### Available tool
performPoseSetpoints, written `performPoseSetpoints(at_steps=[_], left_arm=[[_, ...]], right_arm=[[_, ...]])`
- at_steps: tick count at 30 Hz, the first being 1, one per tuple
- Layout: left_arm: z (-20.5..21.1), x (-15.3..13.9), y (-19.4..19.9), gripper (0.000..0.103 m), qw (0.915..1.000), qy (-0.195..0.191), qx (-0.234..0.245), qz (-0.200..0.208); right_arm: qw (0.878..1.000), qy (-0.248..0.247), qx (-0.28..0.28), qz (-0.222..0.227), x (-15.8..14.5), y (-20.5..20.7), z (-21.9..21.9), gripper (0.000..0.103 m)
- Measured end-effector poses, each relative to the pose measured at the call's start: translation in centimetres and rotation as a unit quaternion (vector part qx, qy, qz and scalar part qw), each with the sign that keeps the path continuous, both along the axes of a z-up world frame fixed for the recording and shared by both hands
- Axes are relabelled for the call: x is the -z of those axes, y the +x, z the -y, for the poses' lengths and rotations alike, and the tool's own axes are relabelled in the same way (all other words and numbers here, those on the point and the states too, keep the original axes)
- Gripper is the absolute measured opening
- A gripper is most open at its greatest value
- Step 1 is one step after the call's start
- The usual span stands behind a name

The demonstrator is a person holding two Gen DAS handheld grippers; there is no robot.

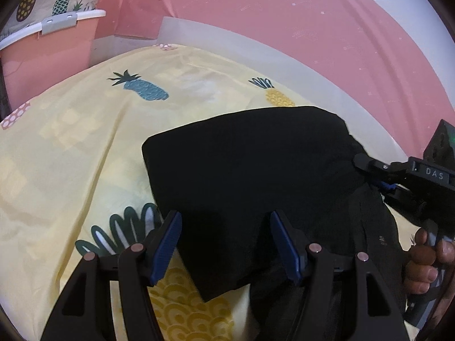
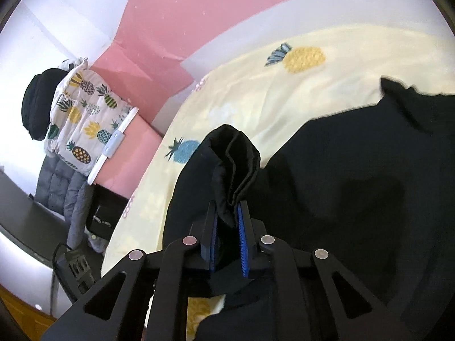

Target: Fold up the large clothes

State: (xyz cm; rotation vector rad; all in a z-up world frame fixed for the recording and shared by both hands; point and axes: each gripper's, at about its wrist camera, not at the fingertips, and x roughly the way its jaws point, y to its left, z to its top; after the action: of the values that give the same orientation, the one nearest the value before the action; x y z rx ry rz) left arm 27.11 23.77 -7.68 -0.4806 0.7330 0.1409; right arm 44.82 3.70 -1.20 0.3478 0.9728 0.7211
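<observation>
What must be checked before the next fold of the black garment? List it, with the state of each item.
1. Right gripper grips cloth: ok, shut on a bunched edge of the black garment.
2. Left gripper ready to grasp: ok, open over the garment, nothing between its pads.
3. Garment lies on the bed sheet: ok, mostly flat, one near corner showing in the left view.
4. All layers caught by the right gripper: cannot tell, the folds sit deep between the pads.
5. Far edge tidy: not ok, it looks ragged and turned up in the right view.
</observation>
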Motion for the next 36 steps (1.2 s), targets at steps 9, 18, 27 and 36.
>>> performPoseSetpoints(at_steps=[9,18,27,36], left_arm=[[2.8,-1.0,1.7,0.071,0.9981,-0.009,0.056,0.025],[8.7,0.0,4.9,0.071,0.986,-0.037,0.161,0.027],[10.3,3.2,6.2,0.071,0.9811,-0.039,0.189,-0.016],[9.1,2.9,6.1,0.071,0.9847,-0.042,0.168,-0.018]], right_arm=[[0.996,-0.002,0.09,0.028,-2.4,-1.0,10.1,0.012],[0.981,-0.007,0.195,0.018,-1.3,-2.4,21.1,0.012],[0.962,-0.053,0.261,-0.053,6.0,-3.1,26.9,0.012],[0.959,-0.062,0.261,-0.089,9.3,-5.4,27.8,0.012]])
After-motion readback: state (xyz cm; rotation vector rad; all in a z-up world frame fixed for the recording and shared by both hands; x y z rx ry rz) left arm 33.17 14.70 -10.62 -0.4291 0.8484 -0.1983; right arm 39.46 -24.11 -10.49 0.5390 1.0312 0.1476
